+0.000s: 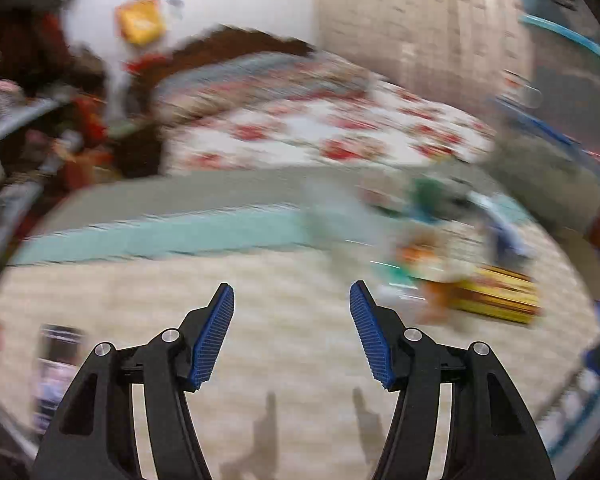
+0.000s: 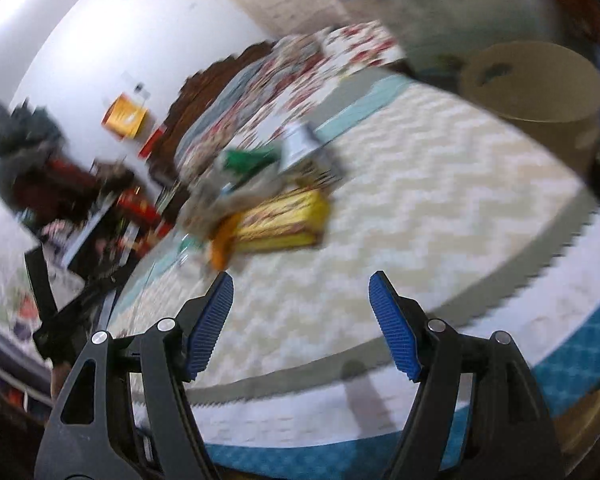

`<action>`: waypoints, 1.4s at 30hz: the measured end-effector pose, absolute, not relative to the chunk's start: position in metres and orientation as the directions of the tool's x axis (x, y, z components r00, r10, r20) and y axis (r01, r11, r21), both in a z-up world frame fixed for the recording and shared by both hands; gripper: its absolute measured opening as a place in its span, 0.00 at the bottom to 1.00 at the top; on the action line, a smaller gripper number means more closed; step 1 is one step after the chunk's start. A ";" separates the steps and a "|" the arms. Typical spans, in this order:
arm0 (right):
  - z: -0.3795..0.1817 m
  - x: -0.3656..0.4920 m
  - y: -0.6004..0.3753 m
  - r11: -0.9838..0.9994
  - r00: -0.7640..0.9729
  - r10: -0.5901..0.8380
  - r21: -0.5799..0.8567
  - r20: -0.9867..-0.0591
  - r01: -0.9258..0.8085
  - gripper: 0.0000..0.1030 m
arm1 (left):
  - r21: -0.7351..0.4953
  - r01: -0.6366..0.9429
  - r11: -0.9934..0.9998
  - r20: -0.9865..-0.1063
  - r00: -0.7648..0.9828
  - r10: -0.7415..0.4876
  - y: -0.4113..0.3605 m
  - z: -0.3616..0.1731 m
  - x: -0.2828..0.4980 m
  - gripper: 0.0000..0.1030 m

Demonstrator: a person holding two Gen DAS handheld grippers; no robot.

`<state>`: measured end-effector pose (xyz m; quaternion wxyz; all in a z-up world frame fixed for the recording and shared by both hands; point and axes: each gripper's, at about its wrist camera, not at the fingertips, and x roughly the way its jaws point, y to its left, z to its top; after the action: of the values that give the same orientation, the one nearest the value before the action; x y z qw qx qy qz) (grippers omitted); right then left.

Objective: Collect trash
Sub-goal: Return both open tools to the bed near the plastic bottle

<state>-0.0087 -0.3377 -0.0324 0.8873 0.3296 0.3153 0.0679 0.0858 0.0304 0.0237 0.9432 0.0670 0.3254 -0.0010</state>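
Both views are motion-blurred. A heap of trash lies on a cream zigzag mat [image 2: 400,208]: a yellow wrapper box [image 2: 284,220], an orange piece [image 2: 224,244], a green wrapper [image 2: 248,160] and grey-white packaging [image 2: 300,144]. In the left wrist view the yellow box [image 1: 500,296] and green wrapper [image 1: 424,196] sit to the right. A tan round bin [image 2: 540,92] stands at the far right. My left gripper [image 1: 292,300] is open and empty above the mat. My right gripper [image 2: 302,292] is open and empty, short of the heap.
A bed with a floral cover [image 1: 320,132] lies behind the mat. Dark clutter and furniture [image 1: 60,128] fill the left side. A dark object [image 1: 56,364] lies on the mat at the left. A blue patterned border [image 2: 580,376] edges the mat.
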 end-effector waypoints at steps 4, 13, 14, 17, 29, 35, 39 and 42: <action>-0.018 -0.003 -0.310 0.814 0.782 0.339 0.579 -0.523 0.035 0.70 | 0.319 -0.252 0.914 -0.450 0.808 0.380 0.105 0.058 0.075 0.55; -0.015 0.011 -0.275 0.843 0.758 0.362 0.537 -0.543 -0.018 0.70 | 0.152 -0.156 0.976 -0.537 0.816 0.214 0.123 0.064 0.067 0.57; -0.014 0.010 -0.274 0.849 0.760 0.356 0.528 -0.544 -0.019 0.70 | 0.151 -0.129 0.980 -0.546 0.816 0.191 0.116 0.061 0.069 0.57; -0.012 0.002 -0.274 0.865 0.775 0.323 0.502 -0.543 -0.008 0.70 | 0.154 -0.067 0.986 -0.560 0.816 0.143 0.093 0.051 0.072 0.57; -0.018 0.003 -0.280 0.870 0.782 0.297 0.492 -0.548 0.014 0.70 | 0.175 -0.008 0.985 -0.580 0.807 0.110 0.068 0.028 0.074 0.58; -0.024 0.008 -0.278 0.873 0.770 0.298 0.487 -0.564 0.020 0.69 | 0.170 -0.014 0.985 -0.591 0.799 0.113 0.071 0.023 0.078 0.58; -0.027 0.014 -0.278 0.875 0.765 0.297 0.484 -0.572 0.022 0.69 | 0.170 -0.016 0.985 -0.598 0.793 0.116 0.071 0.019 0.083 0.58; -0.029 0.018 -0.278 0.876 0.759 0.296 0.482 -0.580 0.026 0.68 | 0.174 -0.016 0.985 -0.607 0.786 0.120 0.069 0.015 0.088 0.60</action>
<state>0.0183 -0.2776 -0.0294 0.9071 0.2377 0.3394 0.0745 0.0878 0.0694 0.0146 0.9415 0.0802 0.3253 0.0360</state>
